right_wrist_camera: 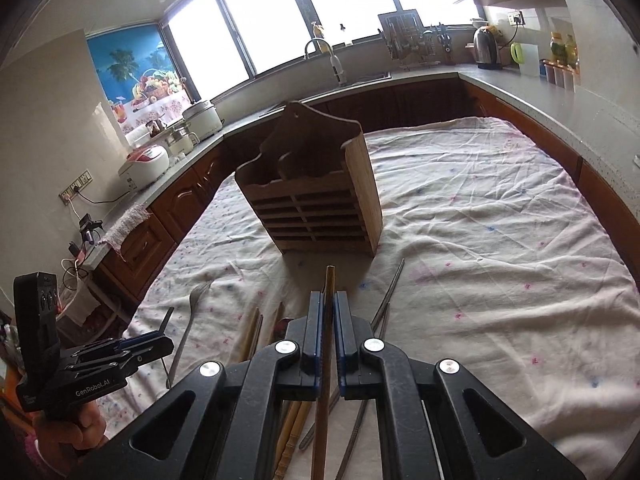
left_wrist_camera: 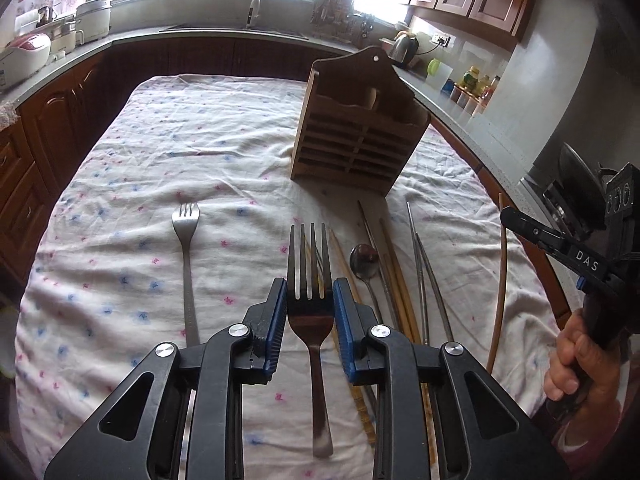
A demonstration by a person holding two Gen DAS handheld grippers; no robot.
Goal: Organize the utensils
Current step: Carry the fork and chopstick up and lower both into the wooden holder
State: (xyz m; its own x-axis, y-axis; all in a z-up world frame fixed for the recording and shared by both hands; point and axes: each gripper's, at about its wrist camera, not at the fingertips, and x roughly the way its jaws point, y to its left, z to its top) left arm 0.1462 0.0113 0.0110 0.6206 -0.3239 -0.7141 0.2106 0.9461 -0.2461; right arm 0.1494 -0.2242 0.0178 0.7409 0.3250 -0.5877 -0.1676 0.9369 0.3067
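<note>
I hold fork in left claw | right claw pinches chopstick | rack ahead on tabletop | risk: thin chopstick may twist loose

kettle – counter, far right | rice cooker – counter, left | faucet – under window

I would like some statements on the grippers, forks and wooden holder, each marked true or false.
1. The left gripper has its jaws on both sides of a dark steel fork. True.
2. The right gripper holds a spoon. False: its jaws clamp a brown wooden chopstick.
3. The slatted wooden utensil holder lies flat. False: it stands upright.
4. A second, silver fork lies on the floral tablecloth. True.
</note>
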